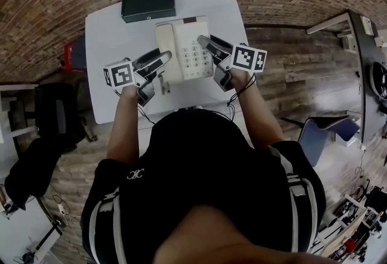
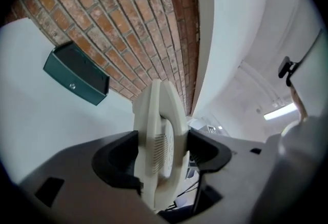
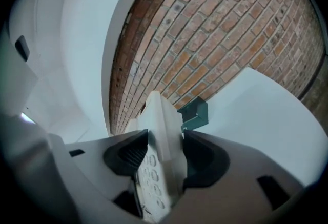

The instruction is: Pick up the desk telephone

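Left gripper (image 1: 156,63) and right gripper (image 1: 208,46) each clamp one side of the stiff, likely light desk telephone (image 1: 192,54) mid-frame.

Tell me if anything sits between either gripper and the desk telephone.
Nothing visible does. The left gripper is shut on the desk telephone at its handset side, the right gripper on its keypad side. The dark green box lies behind it on the table, clear of both.

Left tongs (image 1: 163,58), right tongs (image 1: 205,45) flank telephone (image 1: 184,51) on table (image 1: 109,36).
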Available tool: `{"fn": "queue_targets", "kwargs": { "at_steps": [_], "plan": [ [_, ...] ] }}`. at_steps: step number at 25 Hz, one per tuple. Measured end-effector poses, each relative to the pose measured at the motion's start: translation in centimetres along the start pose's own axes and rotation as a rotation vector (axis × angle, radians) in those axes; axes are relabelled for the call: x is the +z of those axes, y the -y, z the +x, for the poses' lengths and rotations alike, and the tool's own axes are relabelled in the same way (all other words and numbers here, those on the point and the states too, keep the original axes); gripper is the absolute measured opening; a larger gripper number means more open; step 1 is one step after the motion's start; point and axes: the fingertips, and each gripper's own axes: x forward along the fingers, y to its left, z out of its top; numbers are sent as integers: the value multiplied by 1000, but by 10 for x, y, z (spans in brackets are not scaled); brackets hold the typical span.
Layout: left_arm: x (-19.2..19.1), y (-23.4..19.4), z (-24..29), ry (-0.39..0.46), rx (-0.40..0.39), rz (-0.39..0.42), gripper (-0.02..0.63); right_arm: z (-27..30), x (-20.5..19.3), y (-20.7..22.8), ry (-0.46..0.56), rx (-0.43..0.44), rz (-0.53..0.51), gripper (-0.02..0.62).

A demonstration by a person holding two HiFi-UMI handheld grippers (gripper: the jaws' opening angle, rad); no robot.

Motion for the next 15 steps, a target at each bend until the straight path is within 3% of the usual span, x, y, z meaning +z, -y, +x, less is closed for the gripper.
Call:
{"fn": "queue_targets", "kwargs": {
  "at_steps": [8, 15],
  "plan": [
    [33, 56, -6, 49, -14, 138, 308, -23, 43, -52, 80, 39, -101, 202],
    [34, 70, -8, 42, -19, 151, 308, -31, 48, -65, 97, 41, -124, 201]
  ]
}}
